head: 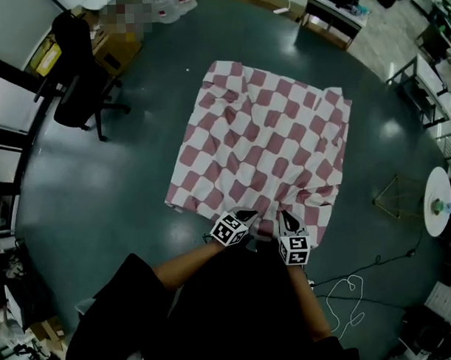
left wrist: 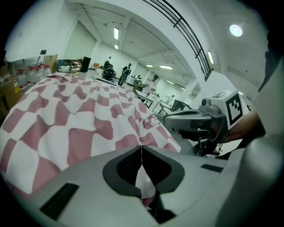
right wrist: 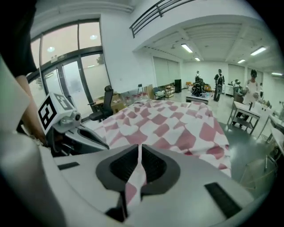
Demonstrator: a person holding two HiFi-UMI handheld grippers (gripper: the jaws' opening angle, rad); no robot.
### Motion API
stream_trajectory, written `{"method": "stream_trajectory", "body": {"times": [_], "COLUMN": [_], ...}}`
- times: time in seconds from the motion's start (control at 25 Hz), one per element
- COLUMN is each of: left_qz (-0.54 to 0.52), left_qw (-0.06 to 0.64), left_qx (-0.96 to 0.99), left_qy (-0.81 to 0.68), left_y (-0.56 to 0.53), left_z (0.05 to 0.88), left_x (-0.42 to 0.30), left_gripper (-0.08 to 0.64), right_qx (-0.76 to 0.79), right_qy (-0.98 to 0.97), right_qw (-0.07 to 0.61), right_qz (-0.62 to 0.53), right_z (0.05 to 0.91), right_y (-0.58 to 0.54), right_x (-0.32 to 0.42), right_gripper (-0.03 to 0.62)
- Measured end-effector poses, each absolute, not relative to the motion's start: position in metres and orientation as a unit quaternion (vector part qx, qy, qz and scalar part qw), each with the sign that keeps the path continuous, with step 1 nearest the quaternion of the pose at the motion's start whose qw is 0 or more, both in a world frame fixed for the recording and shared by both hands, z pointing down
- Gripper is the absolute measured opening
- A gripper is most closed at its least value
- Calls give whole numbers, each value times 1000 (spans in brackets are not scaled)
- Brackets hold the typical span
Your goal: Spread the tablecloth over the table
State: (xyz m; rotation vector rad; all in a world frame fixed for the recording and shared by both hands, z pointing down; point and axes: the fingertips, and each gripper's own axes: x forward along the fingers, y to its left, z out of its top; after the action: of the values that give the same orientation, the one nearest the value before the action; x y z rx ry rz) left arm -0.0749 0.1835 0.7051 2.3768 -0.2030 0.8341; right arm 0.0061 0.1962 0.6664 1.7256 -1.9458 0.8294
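A red-and-white checked tablecloth lies spread and wrinkled over the table, hiding its top. Its near edge is pinched by both grippers, which sit close together in front of the person. My left gripper is shut on that edge; in the left gripper view a fold of tablecloth runs down between the closed jaws of the left gripper. My right gripper is also shut on the edge, with a strip of tablecloth squeezed in the right gripper. Each gripper shows in the other's view.
A black office chair stands on the dark floor at the left. A small round white table and a wire-frame stand are at the right. Cables trail on the floor near the person's right side.
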Motion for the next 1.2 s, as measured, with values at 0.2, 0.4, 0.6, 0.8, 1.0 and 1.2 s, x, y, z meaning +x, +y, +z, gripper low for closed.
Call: {"method": "stream_trajectory", "body": {"times": [0.2,0.4,0.6,0.8,1.0,1.2], "left_qz": [275,266,284,313,340,347], "left_qw": [306,330,322,313,295,282], "left_qx": [899,871,843,826,818,834], "left_qy": [-150,-249,-325,-348,-358,-324], "left_y": [164,167,167,156,116,67], "left_z": [694,693,689,692,705,721], "left_x": [-117,-167,-224,-261,-308,-344], "left_gripper": [17,17,17,17,17,17], "right_qx": [562,541,502,473,453,461], "right_qy": [-750,-761,-786,-807,-810,-789], "right_qw": [201,209,192,184,219,237], "right_qz": [284,291,306,304,302,331], "right_z": [658,664,674,663,670,693], "right_y": [169,177,168,164,155,122], "right_x": [-45,-66,-111,-148,-183,-214], "right_gripper": [37,37,37,37,37,37]}}
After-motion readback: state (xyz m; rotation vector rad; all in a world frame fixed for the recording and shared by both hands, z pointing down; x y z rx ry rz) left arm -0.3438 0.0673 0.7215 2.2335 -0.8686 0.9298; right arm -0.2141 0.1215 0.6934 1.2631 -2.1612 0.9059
